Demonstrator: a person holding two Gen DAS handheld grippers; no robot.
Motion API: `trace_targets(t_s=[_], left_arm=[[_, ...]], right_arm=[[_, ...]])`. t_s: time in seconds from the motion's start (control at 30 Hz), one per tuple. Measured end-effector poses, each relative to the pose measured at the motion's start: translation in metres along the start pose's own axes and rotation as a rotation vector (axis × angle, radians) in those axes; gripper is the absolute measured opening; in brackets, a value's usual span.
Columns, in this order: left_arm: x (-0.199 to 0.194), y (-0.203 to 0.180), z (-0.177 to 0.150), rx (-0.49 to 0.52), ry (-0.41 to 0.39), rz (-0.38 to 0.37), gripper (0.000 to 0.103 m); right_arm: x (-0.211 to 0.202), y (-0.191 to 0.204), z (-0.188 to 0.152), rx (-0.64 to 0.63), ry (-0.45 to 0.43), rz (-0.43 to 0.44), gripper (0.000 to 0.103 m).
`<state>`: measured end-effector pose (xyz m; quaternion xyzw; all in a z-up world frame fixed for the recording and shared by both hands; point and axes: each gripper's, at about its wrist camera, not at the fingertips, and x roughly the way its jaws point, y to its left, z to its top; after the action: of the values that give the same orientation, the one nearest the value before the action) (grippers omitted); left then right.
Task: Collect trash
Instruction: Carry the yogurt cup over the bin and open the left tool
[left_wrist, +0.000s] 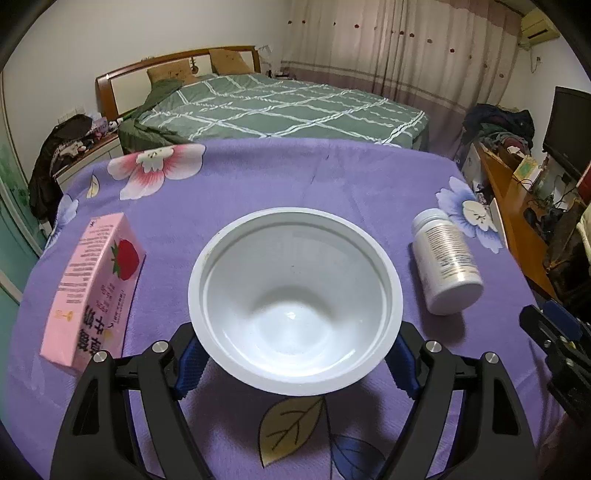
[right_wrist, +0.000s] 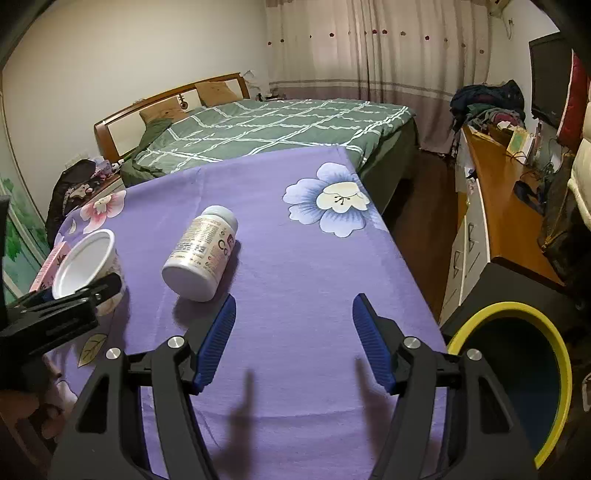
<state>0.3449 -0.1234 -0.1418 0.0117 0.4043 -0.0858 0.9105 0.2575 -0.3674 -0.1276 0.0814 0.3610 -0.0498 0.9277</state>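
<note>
A white plastic bowl (left_wrist: 295, 295) sits between the blue pads of my left gripper (left_wrist: 295, 365), which press on its two sides; its mouth tilts toward the camera. The right wrist view shows the same bowl (right_wrist: 85, 262) with a black finger of the left gripper (right_wrist: 74, 299) across it. A white pill bottle (left_wrist: 445, 266) lies on its side to the bowl's right, and a pink strawberry carton (left_wrist: 96, 288) lies to its left. My right gripper (right_wrist: 293, 321) hovers open over bare cloth, just right of the bottle (right_wrist: 203, 254), nothing between its fingers.
The table carries a purple flowered cloth (right_wrist: 295, 258). A bin with a yellow rim (right_wrist: 517, 310) stands below the table's right edge. Beyond the table lie a green bed (left_wrist: 280, 107) and, to the right, a wooden desk (right_wrist: 495, 206) with clutter.
</note>
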Motion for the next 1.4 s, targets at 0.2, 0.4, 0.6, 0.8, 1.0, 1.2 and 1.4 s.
trace_targets(t_s=[0.2, 0.4, 0.6, 0.8, 1.0, 1.2, 1.4], left_arm=[[-0.025, -0.023, 0.002, 0.048, -0.031, -0.036, 0.079], [-0.043, -0.063, -0.001, 0.106, -0.042, -0.099, 0.079], [-0.059, -0.12, -0.009, 0.174, -0.034, -0.187, 0.079], [-0.071, -0.195, -0.024, 0.273, -0.014, -0.286, 0.079], [-0.08, -0.276, -0.048, 0.378, 0.018, -0.372, 0.079], [-0.08, -0.339, -0.067, 0.455, 0.057, -0.442, 0.079], [-0.07, -0.371, -0.081, 0.487, 0.081, -0.462, 0.079]], right_arm=[[-0.014, -0.014, -0.004, 0.018, -0.005, -0.017, 0.063], [-0.044, -0.051, -0.022, 0.039, -0.015, -0.068, 0.065], [-0.078, -0.11, -0.043, 0.116, -0.028, -0.154, 0.065], [-0.109, -0.167, -0.068, 0.202, -0.033, -0.235, 0.066], [-0.136, -0.213, -0.094, 0.277, -0.039, -0.308, 0.066], [-0.161, -0.249, -0.115, 0.345, -0.053, -0.356, 0.066], [-0.172, -0.257, -0.12, 0.361, -0.07, -0.379, 0.067]])
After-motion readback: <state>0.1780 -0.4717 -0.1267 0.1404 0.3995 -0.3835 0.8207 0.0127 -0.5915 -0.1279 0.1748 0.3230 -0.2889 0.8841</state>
